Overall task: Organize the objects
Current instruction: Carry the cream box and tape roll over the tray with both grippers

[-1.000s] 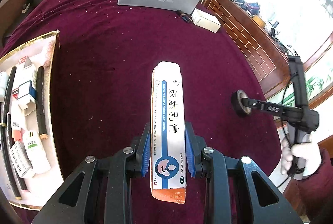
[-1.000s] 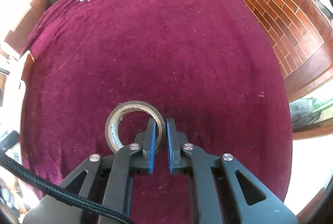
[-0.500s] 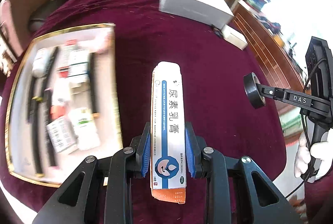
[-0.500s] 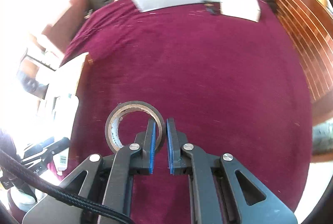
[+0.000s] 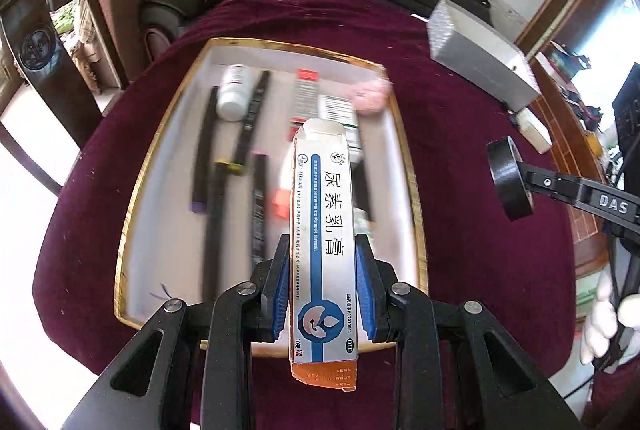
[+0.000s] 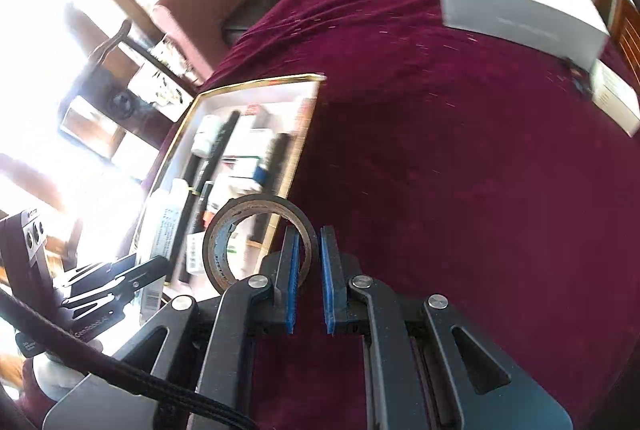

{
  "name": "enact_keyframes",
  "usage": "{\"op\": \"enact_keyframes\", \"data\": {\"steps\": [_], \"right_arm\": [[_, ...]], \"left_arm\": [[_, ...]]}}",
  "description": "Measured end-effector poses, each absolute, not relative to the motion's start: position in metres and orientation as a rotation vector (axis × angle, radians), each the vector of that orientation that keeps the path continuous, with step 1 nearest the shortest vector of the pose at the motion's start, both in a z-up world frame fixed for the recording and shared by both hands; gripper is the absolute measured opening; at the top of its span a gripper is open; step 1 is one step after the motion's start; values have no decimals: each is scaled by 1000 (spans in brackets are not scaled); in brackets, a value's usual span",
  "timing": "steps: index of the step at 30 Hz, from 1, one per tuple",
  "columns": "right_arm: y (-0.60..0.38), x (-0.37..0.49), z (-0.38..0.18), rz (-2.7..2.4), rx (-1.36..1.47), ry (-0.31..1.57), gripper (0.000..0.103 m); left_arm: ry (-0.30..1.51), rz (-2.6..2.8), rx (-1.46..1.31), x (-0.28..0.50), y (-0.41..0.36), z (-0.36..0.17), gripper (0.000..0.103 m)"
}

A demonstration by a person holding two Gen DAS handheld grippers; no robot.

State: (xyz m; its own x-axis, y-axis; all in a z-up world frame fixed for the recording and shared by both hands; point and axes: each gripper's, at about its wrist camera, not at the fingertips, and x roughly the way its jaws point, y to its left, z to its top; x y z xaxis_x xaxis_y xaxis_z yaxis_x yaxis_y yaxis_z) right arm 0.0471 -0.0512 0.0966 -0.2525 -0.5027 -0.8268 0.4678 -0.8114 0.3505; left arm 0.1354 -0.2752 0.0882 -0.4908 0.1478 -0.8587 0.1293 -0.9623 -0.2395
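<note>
The left gripper (image 5: 323,294) has its blue fingers (image 5: 280,294) pinching a long white-and-blue ointment box (image 5: 323,230) by its sides, the box held lengthwise above the gold-rimmed tray (image 5: 412,190); the tray lies on the dark red surface (image 5: 460,158) and holds black sticks (image 5: 218,222), a white bottle (image 5: 234,94) and small cartons, blurred; the right gripper (image 6: 308,278) has its fingers (image 6: 291,282) clamped on the wall of a tape roll (image 6: 256,242), held off the surface beside the tray's right rim; a grey box (image 6: 520,6) lies at the far edge.
</note>
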Motion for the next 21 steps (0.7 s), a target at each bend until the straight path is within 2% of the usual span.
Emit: {"op": "enact_keyframes", "data": {"steps": [11,21], "right_arm": [[-115,33,76,-2077,1465,-10,8],[-141,25,49,-2102,1555,52,8]], "left_arm": [[-371,2634,-1619,81,-316,60,25],[-252,2580,-1621,32,-316,43,25]]}}
